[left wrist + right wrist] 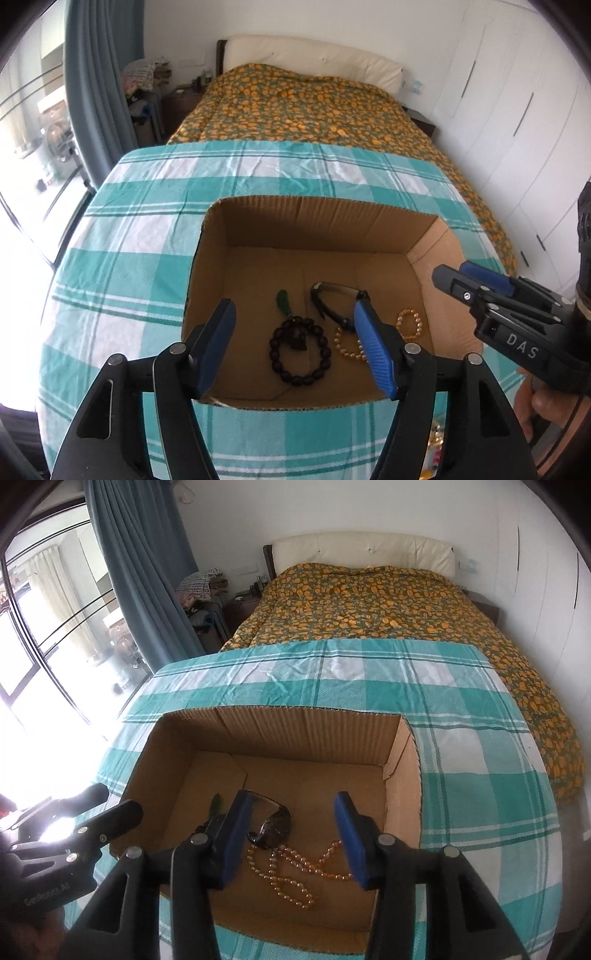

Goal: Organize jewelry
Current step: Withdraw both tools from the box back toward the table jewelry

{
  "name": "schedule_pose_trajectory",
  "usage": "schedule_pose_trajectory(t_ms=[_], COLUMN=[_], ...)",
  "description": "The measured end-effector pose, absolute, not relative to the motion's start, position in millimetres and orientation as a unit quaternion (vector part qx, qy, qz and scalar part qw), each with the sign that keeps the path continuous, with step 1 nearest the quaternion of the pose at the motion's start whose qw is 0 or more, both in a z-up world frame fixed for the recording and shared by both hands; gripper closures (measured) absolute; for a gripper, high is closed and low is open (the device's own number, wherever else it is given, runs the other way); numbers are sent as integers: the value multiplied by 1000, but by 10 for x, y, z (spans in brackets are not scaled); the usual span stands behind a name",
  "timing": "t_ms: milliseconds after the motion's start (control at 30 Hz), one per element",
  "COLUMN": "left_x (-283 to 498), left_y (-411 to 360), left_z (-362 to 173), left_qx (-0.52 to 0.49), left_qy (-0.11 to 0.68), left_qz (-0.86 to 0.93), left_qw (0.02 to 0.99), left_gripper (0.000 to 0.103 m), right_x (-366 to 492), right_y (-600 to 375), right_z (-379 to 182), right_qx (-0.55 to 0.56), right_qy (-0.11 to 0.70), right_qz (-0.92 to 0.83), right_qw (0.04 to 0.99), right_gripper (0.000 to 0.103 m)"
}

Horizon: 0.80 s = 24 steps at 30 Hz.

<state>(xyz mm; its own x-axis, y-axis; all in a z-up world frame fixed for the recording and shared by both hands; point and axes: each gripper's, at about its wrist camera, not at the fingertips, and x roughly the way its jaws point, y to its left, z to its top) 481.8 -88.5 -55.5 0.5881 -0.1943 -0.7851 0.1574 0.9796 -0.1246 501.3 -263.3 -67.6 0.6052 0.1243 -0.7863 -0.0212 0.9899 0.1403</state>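
An open cardboard box (317, 225) (280, 727) stands on a teal checked cloth. Inside lie a dark bead bracelet (299, 352), a green pendant (284, 301), a black watch (332, 299) (275, 823) and a gold bead necklace (349, 347) (288, 867). My left gripper (295, 332) is open and empty above the box's near side. My right gripper (293, 819) is open and empty over the necklace; it also shows in the left wrist view (476, 280) at the box's right wall. The left gripper shows in the right wrist view (122, 816).
The cloth-covered table (147, 236) (480, 775) stands before a bed with an orange-patterned cover (295, 103) (388, 602). A blue curtain (140, 572) and window are left, white wardrobes (517, 110) right. Small colourful items (437, 443) lie at the table's near right edge.
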Motion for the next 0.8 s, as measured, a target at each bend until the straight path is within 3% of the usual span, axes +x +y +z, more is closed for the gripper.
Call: schedule_pose_trajectory(t_ms=[533, 800], left_x=[3006, 2196], left_y=[-626, -337], left_z=[-744, -1093], left_qx=[-2, 21], left_qy=[419, 428], left_qz=[-136, -107], left_qw=[898, 897], left_gripper=[21, 21], right_x=[3174, 2342], right_y=[-2635, -2623], right_z=[-578, -778], right_qx=[37, 18], right_qy=[369, 364], right_qz=[74, 61], right_qw=[926, 929], right_gripper=[54, 53])
